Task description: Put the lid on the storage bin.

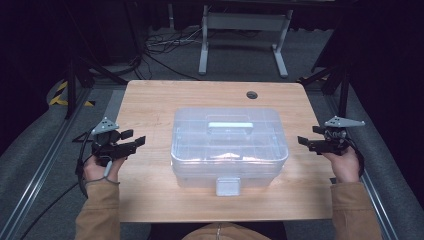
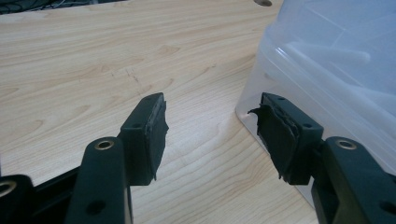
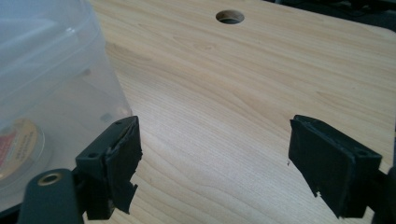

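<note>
The clear plastic box (image 1: 229,146) stands in the middle of the wooden table (image 1: 150,100); a round label inside it (image 3: 18,144) is too blurred to read. The left gripper (image 1: 134,140) and the right gripper (image 1: 306,142) wait beside it, jaws apart and empty. Grey floor and cables (image 1: 160,47) lie behind.

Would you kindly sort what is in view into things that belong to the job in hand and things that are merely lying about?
Belonging to the job:
- clear plastic box, lid on, with its handle and front latch
- left tool, open
- right tool, open

Lying about:
- table hole
- cables on the floor
- white stand behind the table
</note>
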Tool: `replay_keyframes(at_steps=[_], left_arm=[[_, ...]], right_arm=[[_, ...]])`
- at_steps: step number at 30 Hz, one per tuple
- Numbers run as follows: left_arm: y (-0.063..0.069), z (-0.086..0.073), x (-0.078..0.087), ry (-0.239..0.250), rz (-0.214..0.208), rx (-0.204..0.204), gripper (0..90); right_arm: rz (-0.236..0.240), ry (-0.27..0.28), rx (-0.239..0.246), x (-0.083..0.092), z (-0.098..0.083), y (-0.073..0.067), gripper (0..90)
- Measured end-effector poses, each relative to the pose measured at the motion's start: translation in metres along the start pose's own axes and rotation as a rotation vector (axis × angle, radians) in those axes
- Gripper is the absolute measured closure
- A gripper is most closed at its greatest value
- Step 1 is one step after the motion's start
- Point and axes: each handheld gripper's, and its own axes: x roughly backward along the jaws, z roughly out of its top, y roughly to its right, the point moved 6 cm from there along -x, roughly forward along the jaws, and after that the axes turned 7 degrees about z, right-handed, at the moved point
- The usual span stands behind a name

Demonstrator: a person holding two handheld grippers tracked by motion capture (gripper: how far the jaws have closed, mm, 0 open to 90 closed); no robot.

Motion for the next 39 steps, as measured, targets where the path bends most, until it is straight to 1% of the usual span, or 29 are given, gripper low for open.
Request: replay_keyframes(at_steps=[5,10,13,16,22,24,26,30,32,34,39], left_arm=[[-0.001,-0.002,-0.003,-0.008,0.000,-0.001,42.5],[-0.001,-0.002,-0.004,-0.009,0.000,0.000,42.2],[-0.002,-0.003,-0.005,-0.012,0.000,0.001,42.1],[-0.001,-0.004,-0.005,-0.016,-0.002,0.005,41.5],[-0.002,-0.004,-0.007,-0.022,-0.002,-0.002,41.4],[-0.002,-0.004,-0.007,-0.025,-0.004,0.001,41.4],[-0.002,-0.004,-0.007,-0.024,-0.005,0.003,41.4],[-0.002,-0.005,-0.008,-0.027,-0.005,0.003,41.3],[-0.002,-0.005,-0.008,-0.027,-0.006,0.004,41.2],[-0.002,-0.005,-0.008,-0.029,-0.008,0.005,40.7],[-0.002,-0.005,-0.008,-0.027,-0.008,0.005,40.6]], right_arm=[[0.007,-0.033,0.002,-0.010,-0.007,0.000,17.8],[0.010,-0.048,0.001,-0.016,-0.011,0.001,17.8],[0.015,-0.070,0.000,-0.024,-0.017,0.000,17.7],[0.015,-0.085,0.000,-0.028,-0.020,0.000,17.6],[0.012,-0.117,-0.004,-0.038,-0.028,-0.001,17.4],[0.010,-0.125,-0.004,-0.041,-0.030,-0.001,17.1],[0.009,-0.131,-0.005,-0.043,-0.032,-0.001,16.9],[0.013,-0.167,-0.005,-0.049,-0.037,-0.002,16.8],[0.013,-0.176,-0.002,-0.050,-0.038,-0.002,16.8],[0.012,-0.180,0.008,-0.051,-0.038,-0.003,16.8],[0.013,-0.180,0.006,-0.052,-0.038,-0.002,16.7]])
